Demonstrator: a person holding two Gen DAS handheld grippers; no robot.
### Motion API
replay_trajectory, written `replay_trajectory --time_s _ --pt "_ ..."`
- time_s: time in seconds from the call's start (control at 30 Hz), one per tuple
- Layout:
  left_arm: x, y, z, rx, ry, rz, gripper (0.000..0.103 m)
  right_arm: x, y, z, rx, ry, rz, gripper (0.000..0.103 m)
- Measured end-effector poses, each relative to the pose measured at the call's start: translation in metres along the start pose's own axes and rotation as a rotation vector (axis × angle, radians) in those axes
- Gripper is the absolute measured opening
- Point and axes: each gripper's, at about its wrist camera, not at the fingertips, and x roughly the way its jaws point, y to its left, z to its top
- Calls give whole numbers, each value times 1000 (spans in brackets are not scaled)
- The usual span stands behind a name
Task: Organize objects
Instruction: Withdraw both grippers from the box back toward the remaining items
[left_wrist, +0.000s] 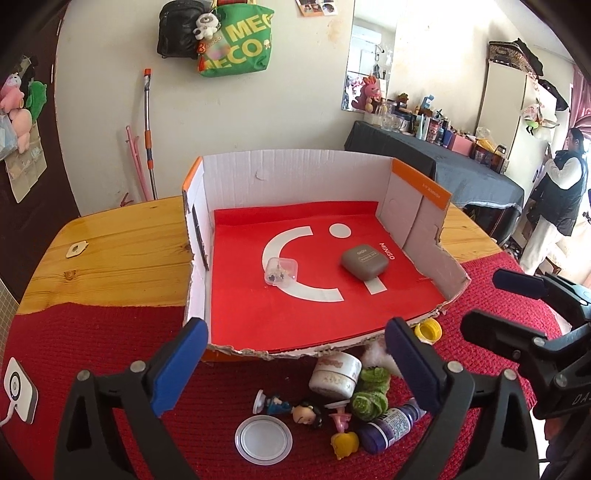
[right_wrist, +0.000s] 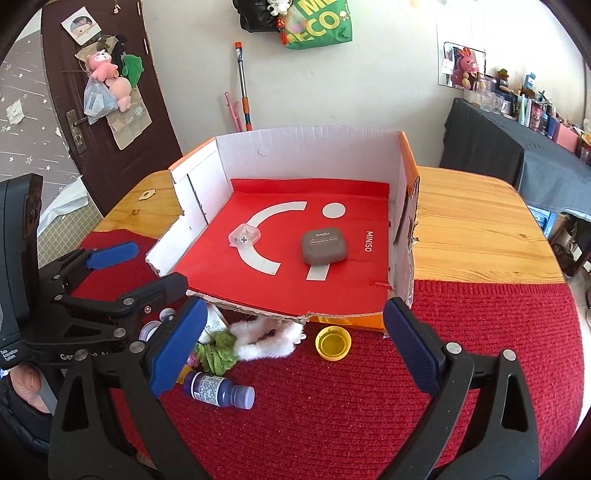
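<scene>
On the red mat (right_wrist: 480, 332) before the box (left_wrist: 295, 173), both claws (left_wrist: 295, 369) (right_wrist: 295, 347) gape wide, empty.

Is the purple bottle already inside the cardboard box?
No, the purple bottle lies on its side on the red mat, outside the box.

A home: wooden table (right_wrist: 480, 229), plush toys (right_wrist: 107, 70) on the door (right_wrist: 74, 122).

An open white cardboard box (left_wrist: 295, 173) stands on the wooden desk (left_wrist: 122, 254). Inside it, a small clear plastic case (left_wrist: 280, 270) lies left of a grey rounded eyeshadow case (left_wrist: 364, 261). Before the box, on a red woven mat (right_wrist: 480, 332), lie a yellow bottle cap (right_wrist: 333, 343) and a purple labelled bottle (right_wrist: 218, 389).
</scene>
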Motion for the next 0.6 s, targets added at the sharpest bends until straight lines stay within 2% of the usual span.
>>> replay_trajectory --time_s 0.13,0.6 --pt "-8 -2 -6 2 -13 0 102 -8 1 -6 -2 -11 0 98" --pt "-22 -12 -24 11 -15 -3 103 -30 8 -26 -12 -37 2 101"
